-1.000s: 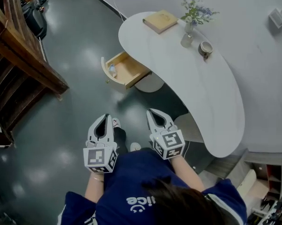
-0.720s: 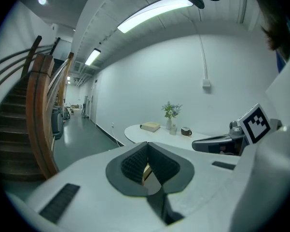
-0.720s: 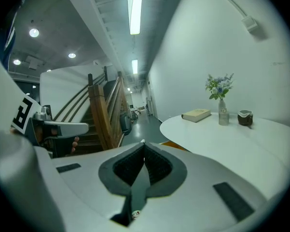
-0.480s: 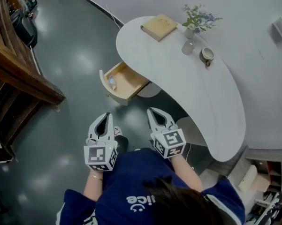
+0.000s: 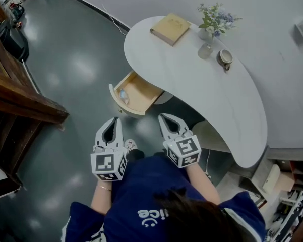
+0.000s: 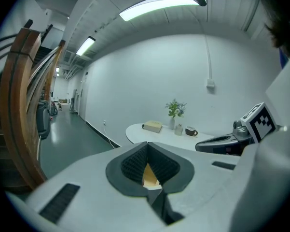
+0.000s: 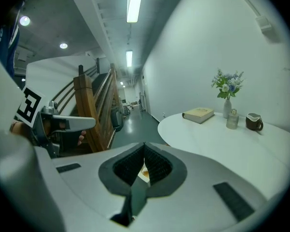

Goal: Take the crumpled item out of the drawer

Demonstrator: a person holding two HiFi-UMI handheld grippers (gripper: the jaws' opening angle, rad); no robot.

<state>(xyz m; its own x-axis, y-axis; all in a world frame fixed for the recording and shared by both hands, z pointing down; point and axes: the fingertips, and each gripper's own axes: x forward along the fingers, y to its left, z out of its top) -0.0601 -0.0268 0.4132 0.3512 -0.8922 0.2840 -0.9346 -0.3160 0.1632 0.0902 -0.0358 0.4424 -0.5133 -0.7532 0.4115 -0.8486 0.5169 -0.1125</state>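
The wooden drawer (image 5: 138, 92) stands pulled open from under the white curved table (image 5: 206, 92). A small pale crumpled item (image 5: 123, 96) lies at the drawer's left end. My left gripper (image 5: 115, 119) and right gripper (image 5: 163, 116) are held side by side in front of my body, both pointing at the drawer and a short way off from it. Both are shut with nothing between their jaws. In the left gripper view the shut tips (image 6: 147, 144) hide most of the drawer. The right gripper view shows its shut tips (image 7: 145, 144) and the table top (image 7: 217, 139).
On the table top sit a tan book (image 5: 170, 28), a vase of flowers (image 5: 209, 29) and a dark cup (image 5: 224, 58). A wooden staircase (image 5: 20, 100) runs along the left. A round pale seat (image 5: 211, 135) stands under the table's near edge. The floor is dark and glossy.
Both grippers and the person have moved forward toward the drawer, which now lies closer to the gripper tips. The jaws stay shut and the drawer stays open.
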